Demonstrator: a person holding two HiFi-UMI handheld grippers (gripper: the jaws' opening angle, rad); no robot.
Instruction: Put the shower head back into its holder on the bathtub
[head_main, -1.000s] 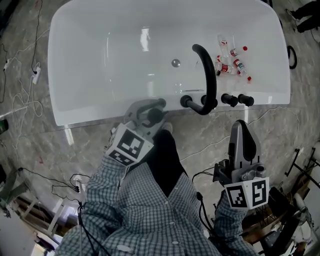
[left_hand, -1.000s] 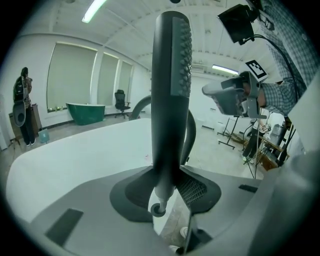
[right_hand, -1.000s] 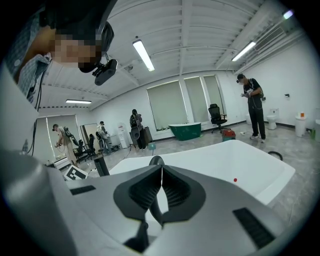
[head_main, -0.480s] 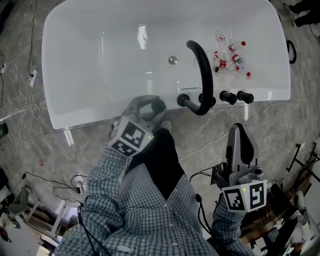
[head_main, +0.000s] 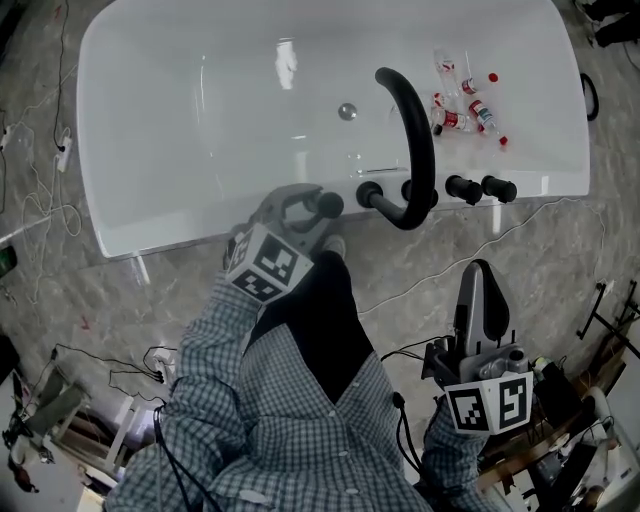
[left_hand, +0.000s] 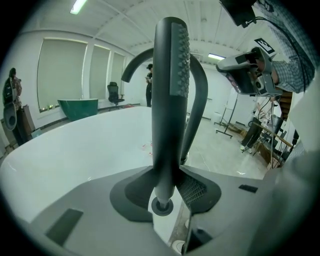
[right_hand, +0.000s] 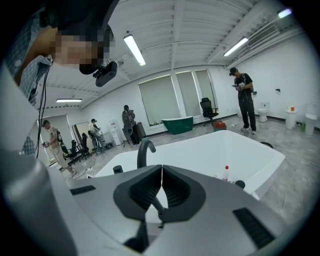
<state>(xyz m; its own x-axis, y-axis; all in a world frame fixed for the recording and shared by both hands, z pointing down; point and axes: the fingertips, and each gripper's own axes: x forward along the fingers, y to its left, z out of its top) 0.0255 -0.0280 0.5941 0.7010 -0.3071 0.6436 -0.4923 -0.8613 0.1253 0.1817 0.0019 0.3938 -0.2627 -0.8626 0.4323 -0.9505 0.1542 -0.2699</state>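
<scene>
One shower head (left_hand: 168, 120) clamped in left tool (left_hand: 165, 190).

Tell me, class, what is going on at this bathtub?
A person holds a claw in each hand. The left claw is shut on a dark grey stick-shaped shower head, held at the near rim of the white bathtub beside the black curved tap. The right claw is shut, empty, held back from the tub.

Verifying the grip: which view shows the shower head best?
Left gripper view: the shower head fills it, clamped in the left gripper. Head view shows only its dark end; right gripper view, nothing.
</scene>
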